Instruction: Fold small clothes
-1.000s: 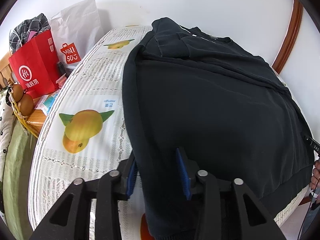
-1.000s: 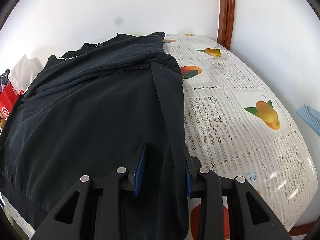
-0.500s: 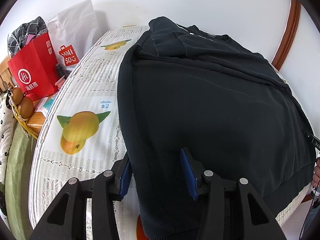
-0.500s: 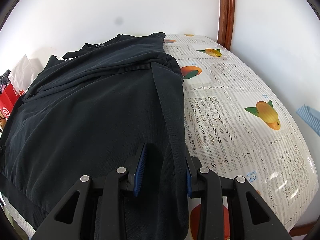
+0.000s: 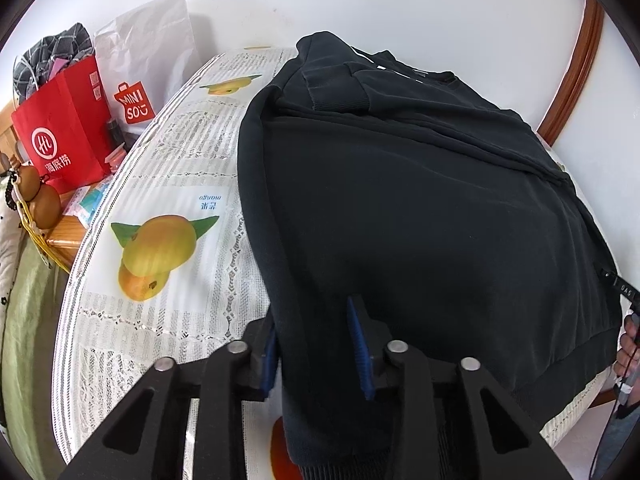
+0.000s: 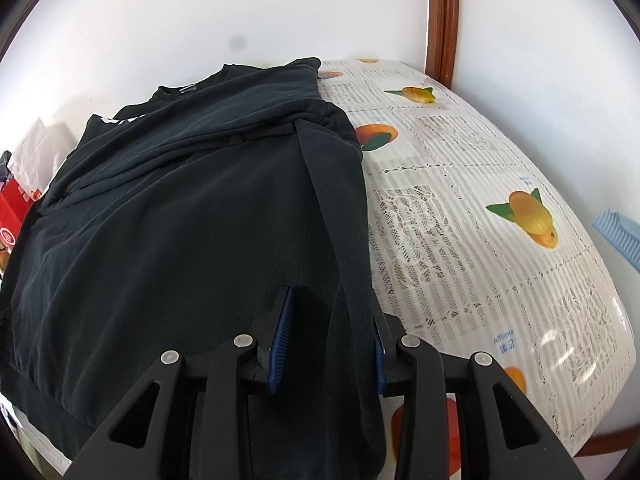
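Observation:
A black sweatshirt (image 5: 420, 208) lies flat on a table with a fruit-print cloth (image 5: 168, 184), its sleeves folded across the chest. It also shows in the right wrist view (image 6: 180, 220). My left gripper (image 5: 316, 344) is open, its jaws either side of the garment's near left hem corner. My right gripper (image 6: 332, 340) is open, its jaws either side of the near right hem corner. The hem hangs a little over the table's front edge.
A red paper bag (image 5: 60, 132) and a white Miniso bag (image 5: 140, 76) stand left of the table. A wooden door frame (image 6: 440, 20) rises behind the table at the right. The tablecloth (image 6: 480, 240) is bare right of the sweatshirt. A blue item (image 6: 620, 236) shows at far right.
The left gripper has shifted slightly right and forward along the hem corner. The right gripper and the sweatshirt have not visibly moved.

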A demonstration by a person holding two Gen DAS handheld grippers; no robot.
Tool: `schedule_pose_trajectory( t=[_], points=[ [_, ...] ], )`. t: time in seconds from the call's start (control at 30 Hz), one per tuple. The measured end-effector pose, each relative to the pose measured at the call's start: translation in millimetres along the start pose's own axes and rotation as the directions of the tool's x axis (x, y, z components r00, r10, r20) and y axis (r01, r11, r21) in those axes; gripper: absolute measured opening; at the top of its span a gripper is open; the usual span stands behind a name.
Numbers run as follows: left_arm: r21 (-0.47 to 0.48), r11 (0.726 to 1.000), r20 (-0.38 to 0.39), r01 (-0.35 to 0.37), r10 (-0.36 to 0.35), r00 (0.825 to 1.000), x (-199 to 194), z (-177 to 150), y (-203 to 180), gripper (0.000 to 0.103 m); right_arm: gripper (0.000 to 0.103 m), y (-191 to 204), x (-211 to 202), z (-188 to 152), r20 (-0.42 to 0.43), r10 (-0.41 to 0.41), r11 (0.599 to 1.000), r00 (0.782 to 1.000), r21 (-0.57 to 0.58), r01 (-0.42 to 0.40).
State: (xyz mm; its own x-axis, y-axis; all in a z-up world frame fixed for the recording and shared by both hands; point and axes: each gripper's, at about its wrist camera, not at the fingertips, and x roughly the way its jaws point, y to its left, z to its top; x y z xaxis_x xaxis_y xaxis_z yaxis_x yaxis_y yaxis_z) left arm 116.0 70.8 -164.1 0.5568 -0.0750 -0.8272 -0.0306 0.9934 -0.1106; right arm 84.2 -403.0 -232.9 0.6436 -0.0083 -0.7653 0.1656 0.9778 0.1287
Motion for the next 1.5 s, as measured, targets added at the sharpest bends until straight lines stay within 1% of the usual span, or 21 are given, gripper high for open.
schedule_pose_trajectory(
  t=[0.13,0.2,0.5,0.67,1.07,1.23,1.33,1.4,1.43,1.47,1.5],
  points=[
    [-0.010,1.000,-0.008,0.016,-0.016,1.000,-0.3,-0.1,2.9,0.025,0.029,6.1,-1.1,-3.3,0.008,-0.007,1.000,1.000,-0.030,0.007],
    [-0.013,1.000,-0.012,0.022,-0.022,1.000,-0.3,0.3,3.4,0.025,0.028,7.0,-2.0,-4.6,0.011,-0.005,0.999,1.000,-0.041,0.006],
    [-0.024,0.998,-0.017,0.062,-0.063,0.998,-2.0,-0.3,6.9,0.025,0.029,4.3,-2.7,-7.2,0.022,0.006,1.000,1.000,-0.030,-0.005],
    [-0.022,0.998,-0.013,0.063,-0.063,0.998,-2.4,-0.5,7.1,0.025,0.030,6.3,-4.1,-11.0,0.038,-0.006,0.999,0.999,-0.034,0.007],
    [-0.013,0.997,-0.011,0.081,-0.081,0.997,-5.1,-2.9,8.7,0.025,0.030,5.8,-3.4,-9.0,0.027,-0.004,1.000,1.000,-0.030,0.005],
    [-0.014,0.995,-0.015,0.095,-0.095,0.995,-6.4,-4.5,9.6,0.025,0.030,11.0,-5.7,-13.5,0.039,-0.015,0.998,0.999,-0.061,0.017],
    [-0.021,0.995,-0.015,0.093,-0.093,0.996,-6.1,-3.9,9.6,0.025,0.030,10.4,-5.5,-13.5,0.038,-0.015,0.998,0.999,-0.056,0.017],
    [-0.019,0.997,-0.010,0.076,-0.076,0.997,-6.1,-4.5,9.0,0.023,0.025,10.2,-6.2,-13.2,0.035,-0.014,0.999,0.999,-0.046,0.015],
    [-0.016,0.998,-0.008,0.063,-0.063,0.998,-6.3,-5.0,8.7,0.017,0.021,10.6,-6.8,-13.7,0.037,-0.011,0.999,0.999,-0.046,0.013],
    [-0.016,0.998,-0.008,0.053,-0.054,0.999,-6.7,-5.8,9.3,0.011,0.018,12.5,-7.5,-14.6,0.040,-0.012,0.998,0.999,-0.057,0.014],
    [-0.020,0.998,-0.008,0.057,-0.057,0.998,-7.3,-6.4,10.2,0.011,0.014,14.3,-8.5,-15.5,0.047,-0.020,0.997,0.999,-0.069,0.024]
  ],
)
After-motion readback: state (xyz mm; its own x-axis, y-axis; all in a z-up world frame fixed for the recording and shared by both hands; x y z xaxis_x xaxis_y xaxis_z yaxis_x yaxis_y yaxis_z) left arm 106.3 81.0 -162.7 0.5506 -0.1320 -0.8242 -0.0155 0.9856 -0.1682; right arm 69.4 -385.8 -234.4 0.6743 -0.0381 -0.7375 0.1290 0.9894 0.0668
